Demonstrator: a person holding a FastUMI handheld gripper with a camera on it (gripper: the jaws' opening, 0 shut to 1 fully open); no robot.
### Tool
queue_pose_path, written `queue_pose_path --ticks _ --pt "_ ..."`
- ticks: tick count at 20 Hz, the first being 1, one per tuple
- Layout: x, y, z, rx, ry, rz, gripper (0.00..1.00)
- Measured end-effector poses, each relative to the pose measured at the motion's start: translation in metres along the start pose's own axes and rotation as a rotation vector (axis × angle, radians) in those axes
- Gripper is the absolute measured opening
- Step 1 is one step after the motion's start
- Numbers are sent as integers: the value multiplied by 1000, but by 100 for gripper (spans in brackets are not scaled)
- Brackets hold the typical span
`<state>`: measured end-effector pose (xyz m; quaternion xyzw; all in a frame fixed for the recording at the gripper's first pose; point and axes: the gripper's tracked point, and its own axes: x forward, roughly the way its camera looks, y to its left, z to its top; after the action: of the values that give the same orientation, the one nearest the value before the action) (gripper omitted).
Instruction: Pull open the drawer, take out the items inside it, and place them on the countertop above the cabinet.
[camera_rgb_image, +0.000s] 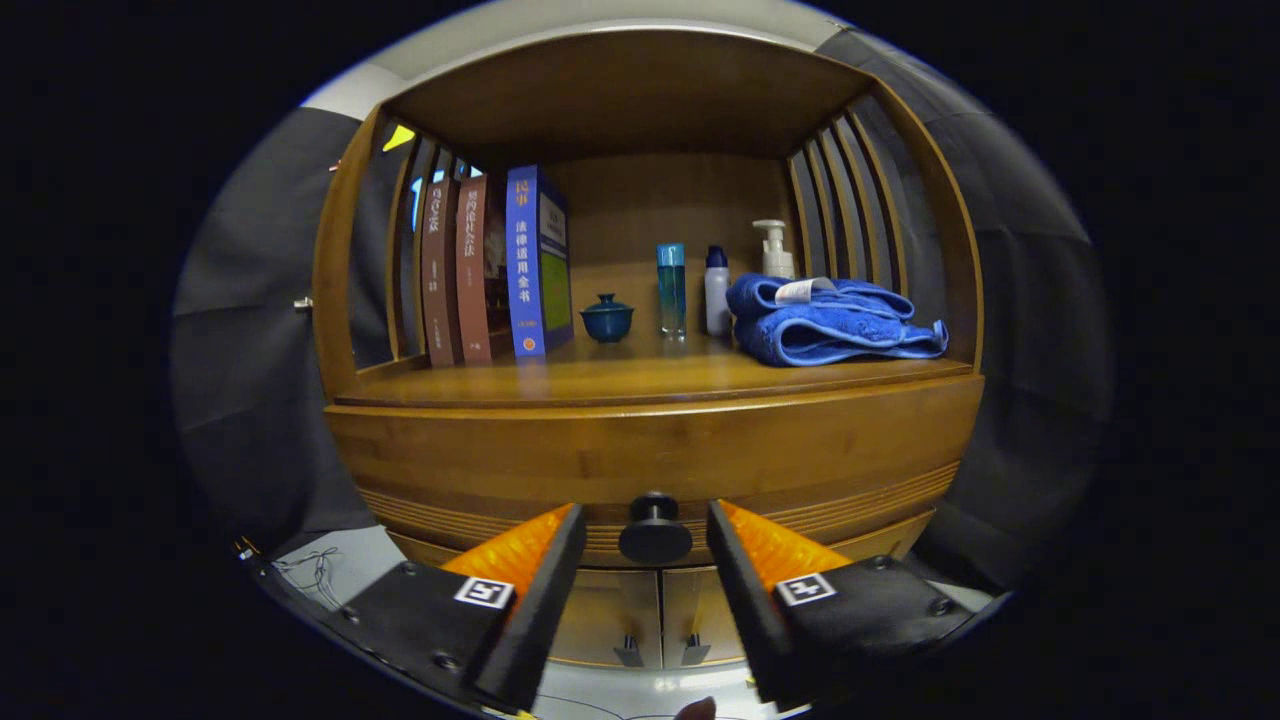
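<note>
Two fingers: the gripper (645, 535) stands open, gripping nothing.
Knob: the round knob (655, 531) sits between the fingertips, untouched.
Drawer: the shut drawer (650, 455) lies straight ahead, beneath the countertop (640, 378).

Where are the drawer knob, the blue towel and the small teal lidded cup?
drawer knob (655, 535), gripper view, its round front face.
blue towel (830, 322), gripper view, middle fold.
teal lidded cup (607, 320), gripper view, its bowl.

drawer knob (655, 528) between spread fingers (548, 560), gaps either side, countertop (640, 380) front bare
</note>
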<state>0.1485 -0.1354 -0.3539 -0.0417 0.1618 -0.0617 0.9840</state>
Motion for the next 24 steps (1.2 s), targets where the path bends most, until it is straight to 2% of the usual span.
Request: queue_pose_path --ticks 3,8,11,13,17,24 --pt "9 -2 -4 11 24 -7 56" --pt "18 -2 -16 8 71 -7 56" --pt "18 -4 -16 -39 44 -14 42" --pt "18 -3 -18 -19 45 -11 32" --pt "-3 -5 -20 -8 48 -15 32" --pt "-71 -7 -31 7 63 11 31"
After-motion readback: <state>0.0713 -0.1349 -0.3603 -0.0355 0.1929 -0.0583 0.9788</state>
